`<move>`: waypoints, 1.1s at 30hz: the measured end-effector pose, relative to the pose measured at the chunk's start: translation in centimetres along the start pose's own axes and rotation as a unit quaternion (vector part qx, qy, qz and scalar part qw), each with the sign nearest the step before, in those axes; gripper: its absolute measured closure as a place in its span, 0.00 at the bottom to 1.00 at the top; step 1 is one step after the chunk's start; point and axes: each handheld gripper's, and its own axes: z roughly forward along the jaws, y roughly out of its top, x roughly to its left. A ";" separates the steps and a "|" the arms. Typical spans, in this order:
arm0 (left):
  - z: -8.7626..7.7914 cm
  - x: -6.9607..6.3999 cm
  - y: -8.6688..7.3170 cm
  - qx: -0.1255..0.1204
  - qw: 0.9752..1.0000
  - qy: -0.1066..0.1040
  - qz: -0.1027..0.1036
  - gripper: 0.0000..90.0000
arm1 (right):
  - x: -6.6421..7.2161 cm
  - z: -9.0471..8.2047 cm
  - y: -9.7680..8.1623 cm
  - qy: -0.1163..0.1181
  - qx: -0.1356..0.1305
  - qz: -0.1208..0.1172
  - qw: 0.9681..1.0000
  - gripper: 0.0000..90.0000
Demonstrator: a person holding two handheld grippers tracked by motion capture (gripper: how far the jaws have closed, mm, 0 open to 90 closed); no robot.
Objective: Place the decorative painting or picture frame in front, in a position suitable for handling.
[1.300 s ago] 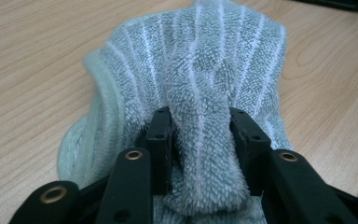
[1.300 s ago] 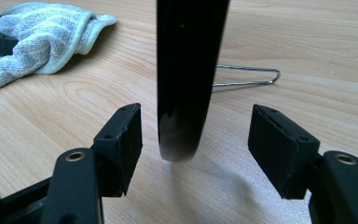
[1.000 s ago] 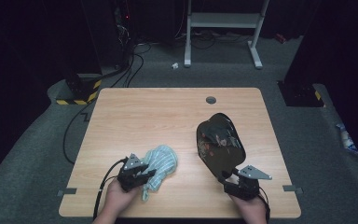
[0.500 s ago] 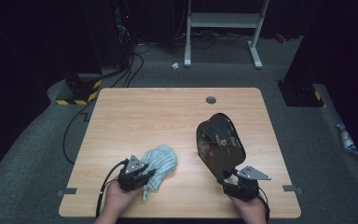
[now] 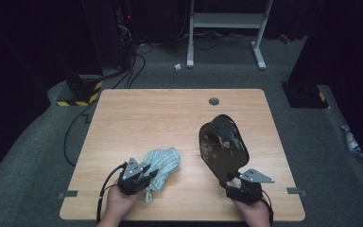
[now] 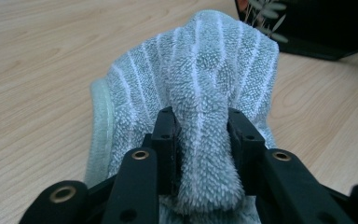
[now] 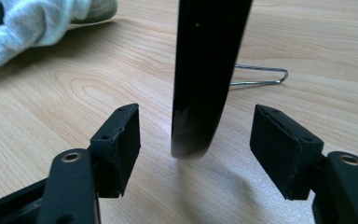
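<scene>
High view showed the left gripper (image 5: 144,176) low at the table's (image 5: 137,118) near edge, its jaws just closing, pinching the striped towel (image 5: 163,161). The right gripper (image 5: 236,182) sat with jaws wide, not touching the standing black tray (image 5: 223,149) between them.

On the tabletop (image 5: 137,113) the left gripper (image 5: 144,176) sits at the near left edge, and the towel (image 5: 160,163) lies bunched just ahead of it, with a fold of it caught between its jaws. The right gripper (image 5: 234,182) sits at the near right edge, well apart from the left one. The tray (image 5: 223,146) stands on edge directly in front of it, its lower rim between that gripper's parted jaws and touching neither pad. A wire stand (image 7: 261,74) lies on the tabletop beyond the tray's rim. The towel lies off to that gripper's left, clear of the tray.
</scene>
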 end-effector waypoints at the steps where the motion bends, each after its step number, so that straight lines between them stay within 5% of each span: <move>1: -0.2 0.0 0.1 -0.004 1.000 -0.003 -0.002 0.76 | 0.0 0.0 0.0 0.000 0.000 0.000 1.000 0.38; 10: -1.3 -0.4 0.8 -0.051 0.999 0.000 -0.002 0.76 | 0.0 0.0 0.0 0.001 -0.001 0.000 1.000 0.37; 15: -1.4 -0.6 1.4 -0.075 0.997 -0.015 -0.010 0.76 | 0.1 0.0 0.0 0.005 -0.001 -0.003 1.000 0.37; 24: -0.6 -1.9 3.9 -0.099 0.995 -0.024 -0.004 0.77 | 0.0 -0.1 -0.1 -0.001 -0.007 0.003 1.000 0.40; 29: -0.5 -3.1 6.0 -0.139 0.990 -0.030 -0.001 0.77 | -0.1 -0.5 -0.3 0.011 -0.026 0.009 1.000 0.43; 33: -0.1 -3.8 7.5 -0.151 0.988 -0.031 0.006 0.77 | -0.2 -0.7 -0.4 0.019 -0.031 0.014 0.999 0.46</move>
